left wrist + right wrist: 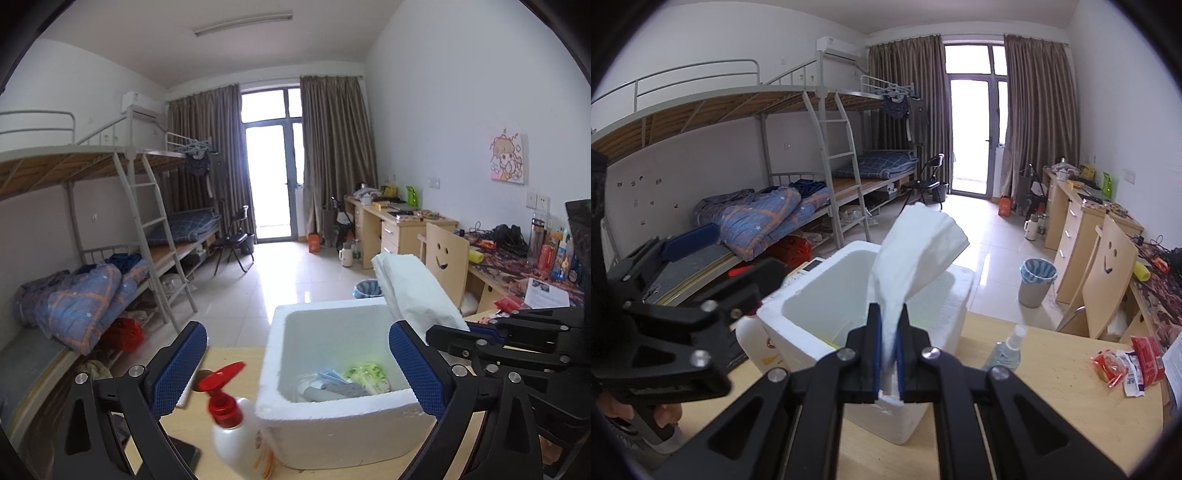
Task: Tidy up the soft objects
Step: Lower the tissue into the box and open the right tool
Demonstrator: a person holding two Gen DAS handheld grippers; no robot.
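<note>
The left gripper [297, 373] is held level with its jaws spread wide apart, gripping nothing. The right gripper [889, 345] has its jaws pressed together on a white tissue pack [916, 251], which stands up from them.

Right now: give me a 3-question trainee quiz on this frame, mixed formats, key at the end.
1. True or false: the right gripper is shut on the white tissue pack.
2. Multiple choice: the left gripper is A) shut on the pump bottle, B) open and holding nothing, C) shut on the foam box wall.
3. Fill in: the tissue pack is held above the white ____ box.

Key: 1 true; 2 B; 3 foam.
</note>
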